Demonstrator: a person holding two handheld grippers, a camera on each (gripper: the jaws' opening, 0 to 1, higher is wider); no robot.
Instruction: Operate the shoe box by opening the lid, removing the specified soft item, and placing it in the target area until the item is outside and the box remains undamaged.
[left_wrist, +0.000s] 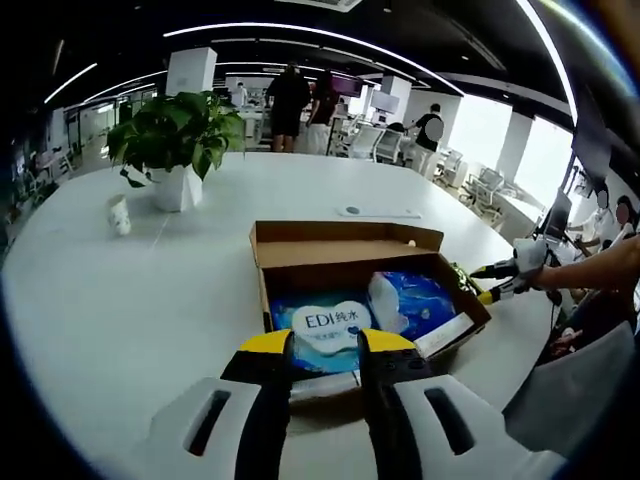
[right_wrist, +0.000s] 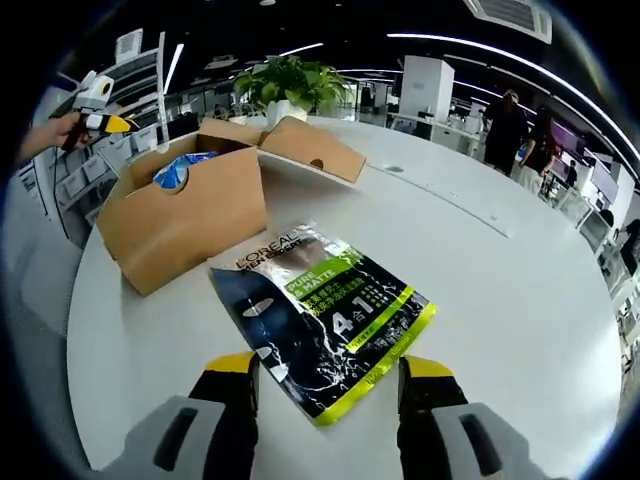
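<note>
Your left fingers (left_wrist: 263, 355) stand narrowly parted and hold nothing, level at the near wall of the shoe box (left_wrist: 345, 255), lid folded back, right above the blue pack (left_wrist: 335, 325) inside. In the right gripper view, your right fingers (right_wrist: 232, 372) are spread wide and empty, low over the table (right_wrist: 520, 300), straddling the black pouch (right_wrist: 325, 310) already lying outside the box, probably just set down.
</note>
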